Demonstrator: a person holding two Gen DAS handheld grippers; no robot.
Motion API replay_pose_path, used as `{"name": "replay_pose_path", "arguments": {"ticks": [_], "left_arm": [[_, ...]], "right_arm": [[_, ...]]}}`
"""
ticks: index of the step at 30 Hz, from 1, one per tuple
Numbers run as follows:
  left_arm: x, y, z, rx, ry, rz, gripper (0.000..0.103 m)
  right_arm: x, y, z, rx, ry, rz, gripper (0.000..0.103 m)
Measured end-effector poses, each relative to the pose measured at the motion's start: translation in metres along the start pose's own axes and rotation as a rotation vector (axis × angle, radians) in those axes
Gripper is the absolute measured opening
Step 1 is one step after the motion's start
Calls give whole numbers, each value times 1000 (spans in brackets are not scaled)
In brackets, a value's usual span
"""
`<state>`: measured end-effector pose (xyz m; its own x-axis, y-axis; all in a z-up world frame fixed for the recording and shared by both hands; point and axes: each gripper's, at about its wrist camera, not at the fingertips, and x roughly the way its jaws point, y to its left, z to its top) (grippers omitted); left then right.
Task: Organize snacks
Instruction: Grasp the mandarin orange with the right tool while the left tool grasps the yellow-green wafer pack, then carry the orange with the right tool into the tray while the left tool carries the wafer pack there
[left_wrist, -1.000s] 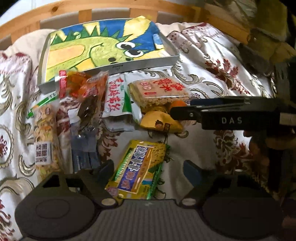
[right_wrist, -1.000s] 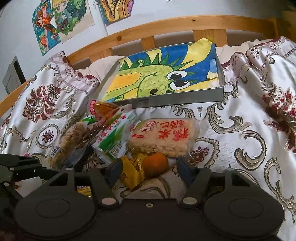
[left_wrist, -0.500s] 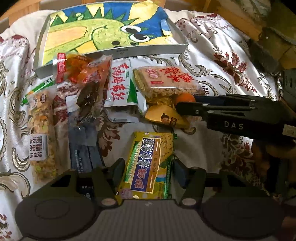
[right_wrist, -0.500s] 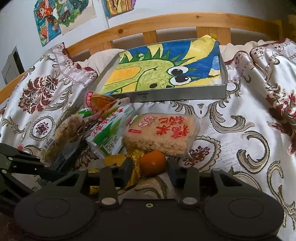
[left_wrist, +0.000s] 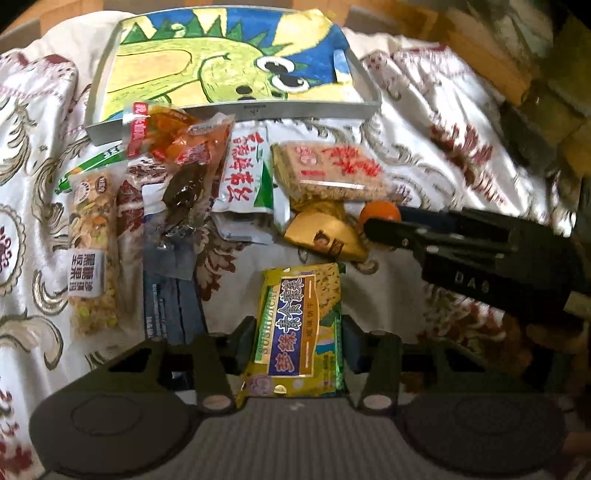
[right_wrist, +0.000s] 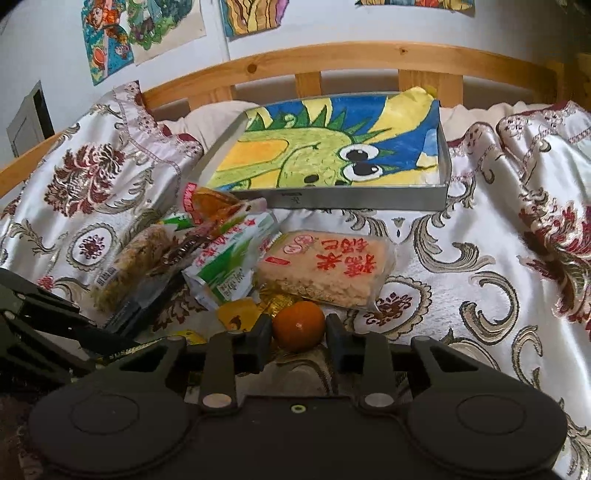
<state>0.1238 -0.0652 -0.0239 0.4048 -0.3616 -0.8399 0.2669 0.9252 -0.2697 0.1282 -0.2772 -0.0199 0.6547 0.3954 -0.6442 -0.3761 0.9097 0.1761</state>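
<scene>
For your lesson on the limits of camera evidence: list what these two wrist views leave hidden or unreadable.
- Left wrist view: near end of the yellow snack packet, hidden behind the left tool.
- Left wrist view: dark blue packets, print too small.
- Right wrist view: underside of the orange, hidden behind the right tool.
- Right wrist view: gold wrapper, mostly covered.

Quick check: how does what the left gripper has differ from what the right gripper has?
The left gripper has just closed on a flat yellow snack packet; the right gripper has just closed on a round orange fruit. The packet is printed and rectangular; the fruit plain, smaller. Both still rest on the bedspread.
</scene>
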Motion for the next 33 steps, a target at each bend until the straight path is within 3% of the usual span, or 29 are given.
{"name": "replay_pose_path", "arguments": {"ticks": [11, 15, 19, 24, 29, 33], "left_arm": [[-32, -11, 23, -53, -115, -12, 51], [-34, -17, 48, -24, -199, 45, 51], [-18, -19, 81, 21, -256, 130, 52], [10, -12, 126, -35, -309, 161, 52], [45, -4, 169, -94, -328, 179, 52], [73, 0, 189, -108, -313, 199, 52]], "right_arm": [[-18, -4, 14, -19, -169, -40, 34], [-5, -10, 27, -53, -237, -114, 34], [17, -19, 46, -115, -317, -183, 34], [49, -34, 72, -131, -378, -211, 34], [70, -43, 75, -218, -378, -241, 34], [81, -55, 77, -218, -354, -237, 34]]}}
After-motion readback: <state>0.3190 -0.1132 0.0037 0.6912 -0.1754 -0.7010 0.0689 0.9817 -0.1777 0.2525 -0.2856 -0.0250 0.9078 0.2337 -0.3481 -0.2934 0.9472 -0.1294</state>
